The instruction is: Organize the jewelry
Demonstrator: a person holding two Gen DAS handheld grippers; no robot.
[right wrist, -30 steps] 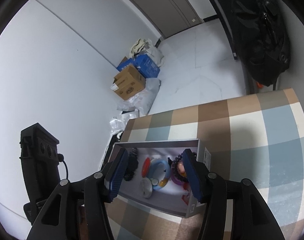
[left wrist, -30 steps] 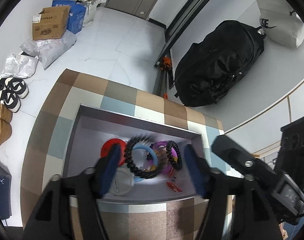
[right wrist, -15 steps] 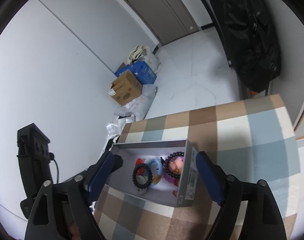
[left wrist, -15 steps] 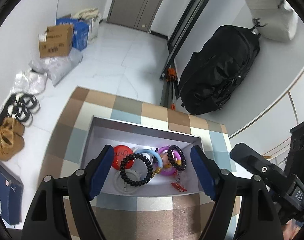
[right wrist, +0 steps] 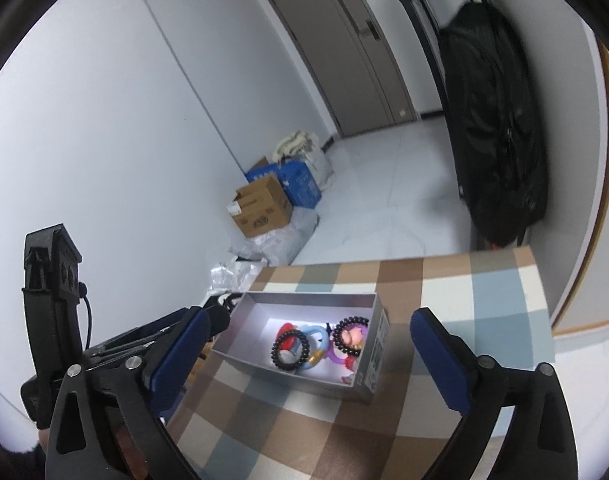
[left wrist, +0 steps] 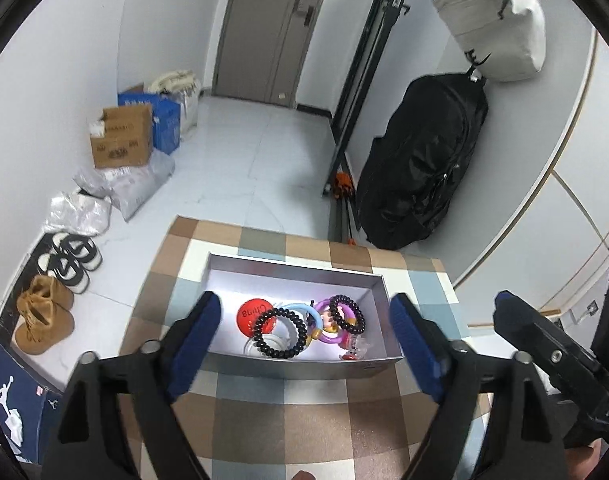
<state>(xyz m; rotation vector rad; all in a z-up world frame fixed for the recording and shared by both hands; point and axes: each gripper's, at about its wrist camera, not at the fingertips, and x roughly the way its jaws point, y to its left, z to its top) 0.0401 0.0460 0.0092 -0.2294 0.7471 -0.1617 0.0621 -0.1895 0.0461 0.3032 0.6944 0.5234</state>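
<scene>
A shallow grey box [left wrist: 296,366] sits on the worktop [left wrist: 304,420], which is covered in a brown, blue and cream checked cloth; the box lies near the worktop's far edge, closer to its left side, with its long side running across. All the jewelry is gathered inside it, toward the near wall. A black coiled bracelet [left wrist: 279,333] lies on top of a clear round piece and overlaps a red disc [left wrist: 251,312] with lettering on it. Beside that is a light blue ring [left wrist: 306,314], then a purple ring [left wrist: 332,330] with a smaller black beaded bracelet [left wrist: 346,314] resting across it. A small red piece [left wrist: 350,356] lies in the near right corner of the box.

The left hand-held gripper [left wrist: 304,344] hangs above the near side of the box, its blue-padded jaws opening, spread wider than the pile of jewelry and with nothing between them. The right hand-held gripper [right wrist: 308,356] is over the worktop from the right, jaws also opening and very wide, empty as well; the box shows in the gap between them but the pads touch nothing.

On the floor beyond the worktop are a cardboard carton [left wrist: 120,140], shoes [left wrist: 70,260] and a large black bag [left wrist: 420,160] against the wall
</scene>
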